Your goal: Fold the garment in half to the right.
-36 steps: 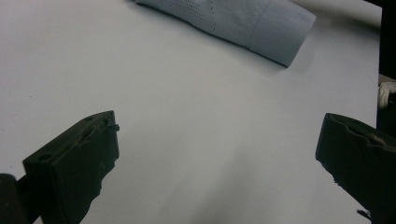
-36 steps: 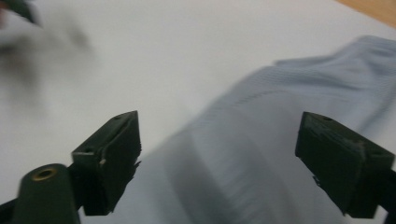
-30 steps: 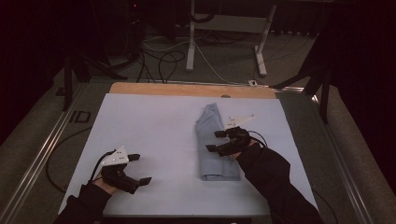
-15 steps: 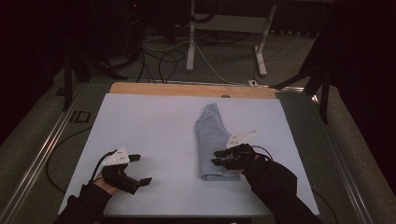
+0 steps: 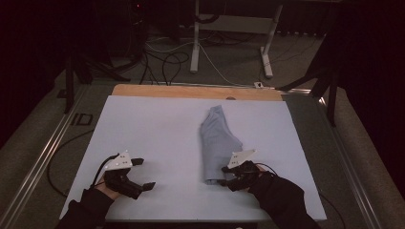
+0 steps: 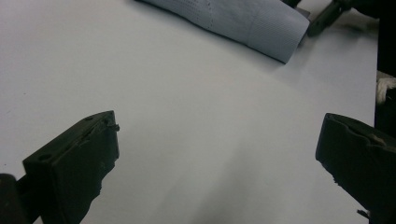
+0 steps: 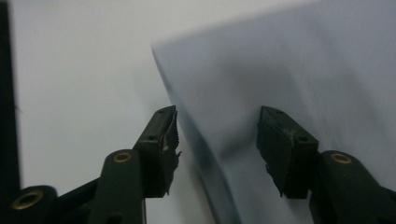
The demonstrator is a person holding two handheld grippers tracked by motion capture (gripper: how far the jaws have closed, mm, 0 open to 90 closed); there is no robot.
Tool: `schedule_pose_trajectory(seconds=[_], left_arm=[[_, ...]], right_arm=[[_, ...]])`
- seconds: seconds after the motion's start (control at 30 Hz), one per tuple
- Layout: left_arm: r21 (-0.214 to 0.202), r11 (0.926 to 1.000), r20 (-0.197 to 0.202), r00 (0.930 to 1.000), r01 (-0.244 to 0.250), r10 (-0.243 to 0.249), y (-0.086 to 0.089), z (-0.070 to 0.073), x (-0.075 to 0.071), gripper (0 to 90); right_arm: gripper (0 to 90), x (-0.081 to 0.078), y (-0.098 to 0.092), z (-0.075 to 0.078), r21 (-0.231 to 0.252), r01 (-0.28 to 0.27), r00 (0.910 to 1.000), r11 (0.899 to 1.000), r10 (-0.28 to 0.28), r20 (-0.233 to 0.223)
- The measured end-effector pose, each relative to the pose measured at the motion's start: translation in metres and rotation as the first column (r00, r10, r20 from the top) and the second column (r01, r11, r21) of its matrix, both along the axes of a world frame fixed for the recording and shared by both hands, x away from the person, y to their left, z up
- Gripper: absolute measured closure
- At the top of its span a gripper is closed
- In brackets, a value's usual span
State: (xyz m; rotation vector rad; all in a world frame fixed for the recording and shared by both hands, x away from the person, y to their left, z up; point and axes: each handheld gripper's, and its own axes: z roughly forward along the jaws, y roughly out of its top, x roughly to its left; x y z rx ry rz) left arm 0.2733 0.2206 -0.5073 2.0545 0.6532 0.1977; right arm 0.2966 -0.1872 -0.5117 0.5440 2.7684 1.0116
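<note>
A folded pale blue-grey cloth lies lengthwise on the white table, right of centre. My right gripper sits at the cloth's near end. In the right gripper view it is open, its jaws standing either side of a raised fold of the cloth. My left gripper rests near the table's front left, open and apart from the cloth. Between its wide jaws lies bare table, with the cloth's end and the right gripper farther off.
A wooden strip runs along the table's far edge. Beyond it are a white stand and loose cables on the floor. Metal rails flank the table. Dark sleeves come in from the bottom.
My right gripper has slid back along the cloth from its middle to its near end. The left gripper has stayed put.
</note>
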Motion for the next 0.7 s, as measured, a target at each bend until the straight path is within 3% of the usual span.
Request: schedule_pose_trajectory(seconds=[0.13, 0.23, 0.4, 0.43, 0.5, 0.6, 0.7], left_arm=[[0.004, 1.0, 0.0, 1.0, 0.006, -0.006, -0.001, 0.0, 0.0, 0.4], [0.006, 0.9999, 0.002, 1.0, 0.008, -0.008, -0.001, 0.0, 0.0, 0.4], [0.007, 0.9999, 0.001, 1.0, 0.01, -0.01, -0.001, 0.0, 0.0, 0.4], [0.007, 0.9999, 0.0, 1.0, 0.008, -0.008, -0.001, -0.001, 0.0, 0.4], [0.006, 0.9999, 0.0, 1.0, 0.009, -0.009, -0.002, 0.0, 0.0, 0.4], [0.006, 0.9999, 0.001, 0.9999, 0.013, -0.013, -0.001, 0.0, 0.0, 0.4], [0.007, 0.9999, 0.002, 0.9999, 0.013, -0.013, -0.001, 0.0, 0.0, 0.4]], right_arm=[[57.6, -0.002, -0.007, -0.006, -0.03, 0.045, 0.9989, 0.999, -0.044, 0.018], [64.3, -0.002, -0.011, -0.004, -0.053, 0.044, 0.9986, 0.998, -0.043, 0.031], [87.0, 0.001, -0.016, -0.004, -0.053, 0.03, 0.9991, 0.998, -0.028, 0.031], [88.3, 0.002, -0.018, -0.003, -0.06, 0.015, 0.9994, 0.998, -0.013, 0.034], [89.2, 0.001, -0.018, -0.003, -0.042, 0.036, 0.9993, 0.998, -0.035, 0.011], [89.5, -0.002, -0.019, 0.001, -0.057, -0.007, 0.9999, 0.998, 0.008, 0.01], [89.6, -0.003, -0.024, 0.006, -0.042, -0.013, 0.9999, 0.999, 0.013, 0.001]])
